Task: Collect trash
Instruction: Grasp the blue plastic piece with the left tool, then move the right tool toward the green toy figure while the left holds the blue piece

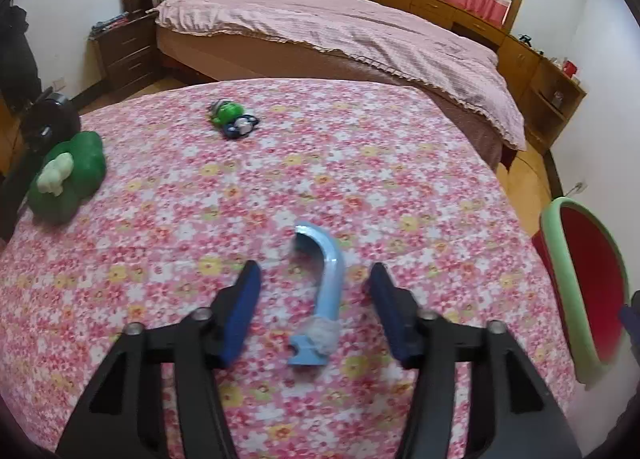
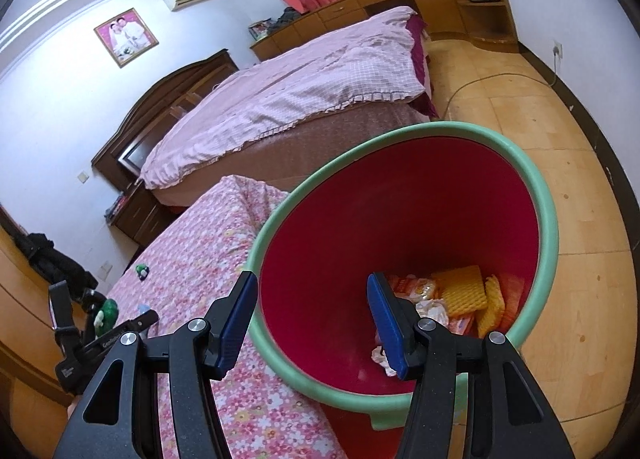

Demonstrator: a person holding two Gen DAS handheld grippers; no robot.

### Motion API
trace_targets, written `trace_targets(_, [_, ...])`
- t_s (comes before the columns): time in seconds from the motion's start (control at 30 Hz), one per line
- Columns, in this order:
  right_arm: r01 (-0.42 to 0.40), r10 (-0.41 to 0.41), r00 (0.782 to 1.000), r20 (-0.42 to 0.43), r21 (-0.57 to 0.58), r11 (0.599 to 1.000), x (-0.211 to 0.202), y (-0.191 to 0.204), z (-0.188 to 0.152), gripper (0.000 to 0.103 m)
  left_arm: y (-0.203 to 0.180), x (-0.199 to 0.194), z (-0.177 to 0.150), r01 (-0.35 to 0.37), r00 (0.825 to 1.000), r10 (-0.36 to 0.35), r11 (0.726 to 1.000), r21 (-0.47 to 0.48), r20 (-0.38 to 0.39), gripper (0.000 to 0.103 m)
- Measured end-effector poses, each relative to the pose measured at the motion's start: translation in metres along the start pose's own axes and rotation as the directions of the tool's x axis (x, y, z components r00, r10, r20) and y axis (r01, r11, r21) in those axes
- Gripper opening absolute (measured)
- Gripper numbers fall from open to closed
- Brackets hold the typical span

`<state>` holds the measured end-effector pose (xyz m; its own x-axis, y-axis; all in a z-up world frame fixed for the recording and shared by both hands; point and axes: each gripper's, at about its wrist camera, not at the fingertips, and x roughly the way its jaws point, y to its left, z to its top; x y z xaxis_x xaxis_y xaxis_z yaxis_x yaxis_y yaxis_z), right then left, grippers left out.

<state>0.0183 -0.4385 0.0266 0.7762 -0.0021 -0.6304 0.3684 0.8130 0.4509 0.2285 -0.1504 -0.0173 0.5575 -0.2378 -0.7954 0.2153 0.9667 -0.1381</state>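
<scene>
A curved light-blue plastic piece [image 1: 326, 291] with a clear wrap near its lower end lies on the pink floral cloth [image 1: 280, 179]. My left gripper [image 1: 314, 279] hangs just over it, a blue pad on each side and a visible gap to both, so it is open. At the table's right edge stands a red bin with a green rim [image 2: 532, 195], also in the left wrist view [image 1: 560, 259]. My right gripper [image 2: 312, 291] straddles the bin's near rim, one finger outside and one inside. Whether its pads press on the rim I cannot tell. Wrappers and yellow foam netting [image 2: 464, 295] lie in the bin.
A green soft toy [image 1: 68, 175] sits at the cloth's left edge. A small green and dark-blue crumpled item [image 1: 232, 119] lies at the far side. A bed with a pink cover [image 1: 340, 27] stands behind the table. Wooden floor [image 2: 580, 219] lies to the right of the bin.
</scene>
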Motion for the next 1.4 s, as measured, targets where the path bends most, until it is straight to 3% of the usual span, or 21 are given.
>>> trace_targets(0.2, [-0.008,0.008,1.0,0.003,-0.016,1.0,-0.005,0.009,-0.001,0.059,0.005,-0.005,-0.004,0.008,1.0,-0.008,1.0,0.0,0.004,0.012])
trace_targets(0.23, [-0.01,0.01,1.0,0.004,-0.021,1.0,-0.005,0.012,-0.001,0.059,0.007,-0.006,-0.005,0.018,1.0,-0.018,1.0,-0.002,0.003,0.011])
trace_targets(0.37, [-0.02,0.02,1.0,0.002,-0.049,0.999,-0.007,0.025,-0.001,0.059,0.021,-0.016,-0.008,0.062,0.998,-0.062,0.998,-0.031,0.004,0.011])
trace_targets(0.57, [-0.055,0.054,0.998,-0.009,-0.101,0.993,-0.009,0.054,-0.002,0.059,0.049,-0.044,-0.004,0.058,0.997,-0.055,0.997,-0.055,0.056,0.011])
trace_targets(0.97, [-0.17,0.152,0.984,-0.096,-0.223,0.96,0.005,0.143,-0.009,0.059,0.137,-0.09,0.014,-0.027,0.987,0.05,0.988,-0.149,0.15,0.011])
trace_targets(1.4, [-0.235,0.175,0.965,-0.195,-0.349,0.907,0.074,0.255,-0.025,0.059,0.21,-0.093,0.017,-0.097,0.969,0.148,0.965,-0.245,0.199,0.011])
